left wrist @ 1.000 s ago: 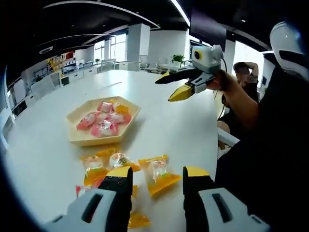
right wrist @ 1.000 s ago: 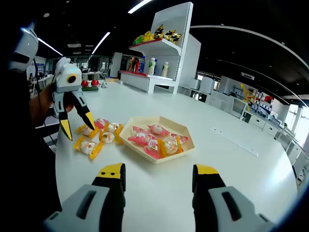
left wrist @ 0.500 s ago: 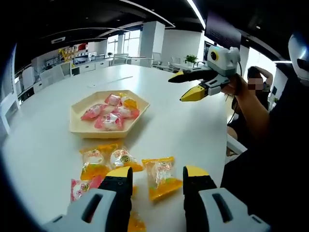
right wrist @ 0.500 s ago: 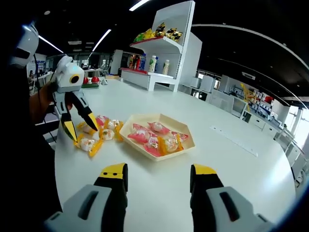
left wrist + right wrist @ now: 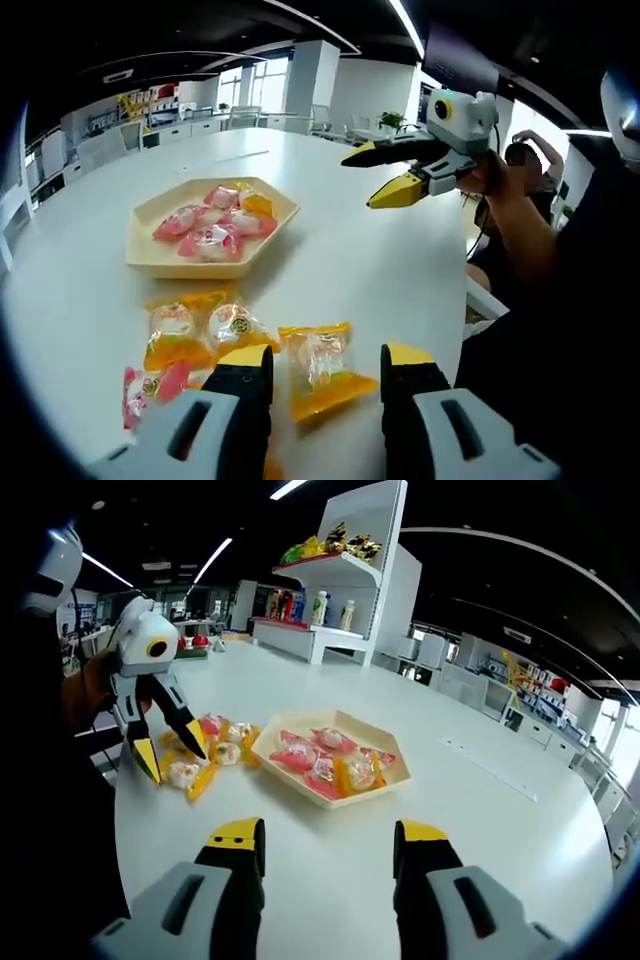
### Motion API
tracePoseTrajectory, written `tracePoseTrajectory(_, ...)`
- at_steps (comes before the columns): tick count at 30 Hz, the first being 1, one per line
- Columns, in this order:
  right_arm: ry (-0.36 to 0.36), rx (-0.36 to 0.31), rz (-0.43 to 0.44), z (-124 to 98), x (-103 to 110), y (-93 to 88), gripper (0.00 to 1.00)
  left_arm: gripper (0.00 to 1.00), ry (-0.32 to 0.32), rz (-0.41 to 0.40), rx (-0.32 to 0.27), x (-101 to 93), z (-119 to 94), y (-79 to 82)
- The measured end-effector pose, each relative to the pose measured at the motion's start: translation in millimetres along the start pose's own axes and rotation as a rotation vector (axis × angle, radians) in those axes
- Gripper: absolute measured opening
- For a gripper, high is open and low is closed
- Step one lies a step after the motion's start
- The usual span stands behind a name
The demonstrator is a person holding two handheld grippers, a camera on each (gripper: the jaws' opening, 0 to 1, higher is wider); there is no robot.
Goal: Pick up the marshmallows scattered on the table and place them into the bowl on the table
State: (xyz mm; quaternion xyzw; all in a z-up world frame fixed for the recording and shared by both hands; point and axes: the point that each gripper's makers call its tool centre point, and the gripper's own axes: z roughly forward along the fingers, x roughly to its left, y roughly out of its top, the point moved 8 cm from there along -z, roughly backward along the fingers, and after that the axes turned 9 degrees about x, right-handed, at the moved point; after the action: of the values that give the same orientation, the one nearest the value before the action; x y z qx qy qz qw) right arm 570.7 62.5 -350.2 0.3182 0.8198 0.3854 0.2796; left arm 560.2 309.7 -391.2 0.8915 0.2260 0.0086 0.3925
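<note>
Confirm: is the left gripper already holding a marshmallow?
No. The left gripper is open and empty, hovering over an orange-wrapped marshmallow that lies flat on the table, short of the bowl.

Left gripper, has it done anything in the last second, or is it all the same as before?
The left gripper, jaws open, has come down toward the loose marshmallow packets beside the bowl; nothing is gripped yet. The right gripper stays open and raised. Packets, bowl and table are unchanged.

White table [image 5: 360, 270] — bowl [image 5: 150, 262], wrapped marshmallows [image 5: 315, 365] beside it.
</note>
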Motion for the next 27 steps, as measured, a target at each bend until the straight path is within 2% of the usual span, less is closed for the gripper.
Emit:
tracePoseTrajectory(7, -0.014, 0.002, 0.007, -3.3, -2.8, -1.4, 0.51, 0.43, -0.017, -0.01, 0.012, -2.3, 7.8, 0.5)
tracePoseTrajectory(11, -0.029, 0.003, 0.02, -6.5, -7.5, -5.0, 0.51, 0.43, -0.023, 0.026, 0.015, -6.1, 10.6, -2.3)
tracePoseTrajectory(27, -0.023, 0.012, 0.027, -3.4, -7.3, -8.3, 0.5, 0.41, 0.012, 0.057, 0.006, -0.8, 12.6, -4.2)
